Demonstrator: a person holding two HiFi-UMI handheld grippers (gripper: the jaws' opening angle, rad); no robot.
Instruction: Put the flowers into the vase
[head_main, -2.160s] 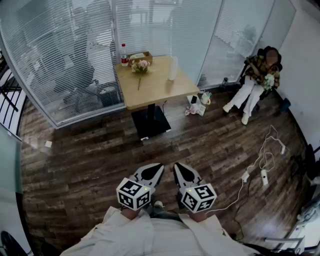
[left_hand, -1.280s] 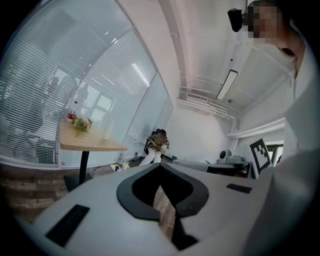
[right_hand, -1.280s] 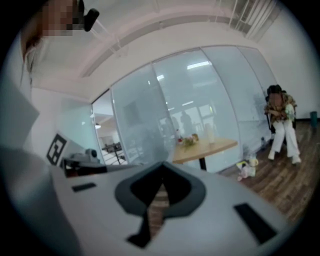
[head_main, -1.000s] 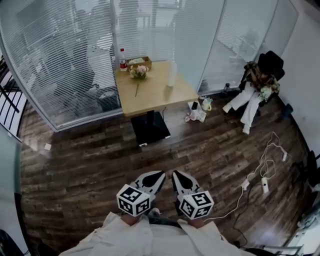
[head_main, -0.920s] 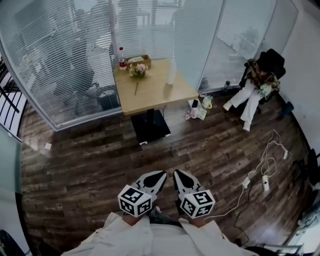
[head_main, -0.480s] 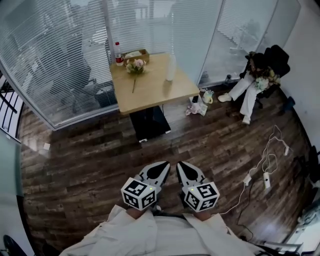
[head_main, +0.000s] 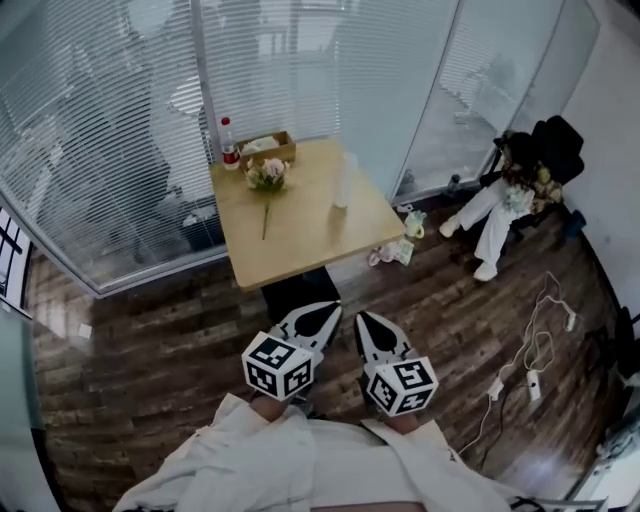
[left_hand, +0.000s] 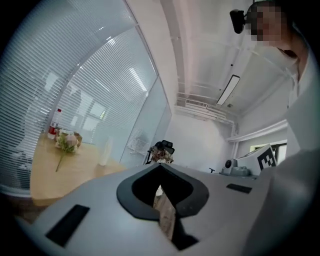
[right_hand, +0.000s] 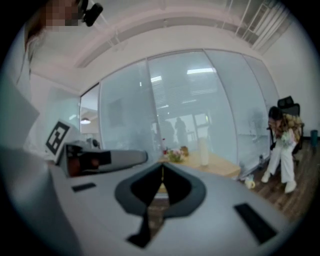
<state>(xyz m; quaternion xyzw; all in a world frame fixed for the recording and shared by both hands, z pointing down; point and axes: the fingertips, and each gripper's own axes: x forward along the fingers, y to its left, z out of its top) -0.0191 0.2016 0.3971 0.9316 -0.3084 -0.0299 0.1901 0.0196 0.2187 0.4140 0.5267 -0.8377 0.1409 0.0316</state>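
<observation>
While both grippers sit side by side ahead of the person's chest, neither carries anything. The left gripper (head_main: 322, 318) has its jaws pressed together, empty, and the right gripper (head_main: 366, 322) is clenched on nothing too. They point at the table (head_main: 300, 240), their tips near its front edge, over the floor (head_main: 150, 330). On it lie the flowers (head_main: 267, 177), blooms toward the box (head_main: 266, 148), stem running toward the near edge. A bottle (head_main: 229, 146) stands just beside that box. The vase (head_main: 343, 181) stands upright at the right side, apart from the flowers. Off to the right, well apart, a person (head_main: 500, 195) sits in a chair.
</observation>
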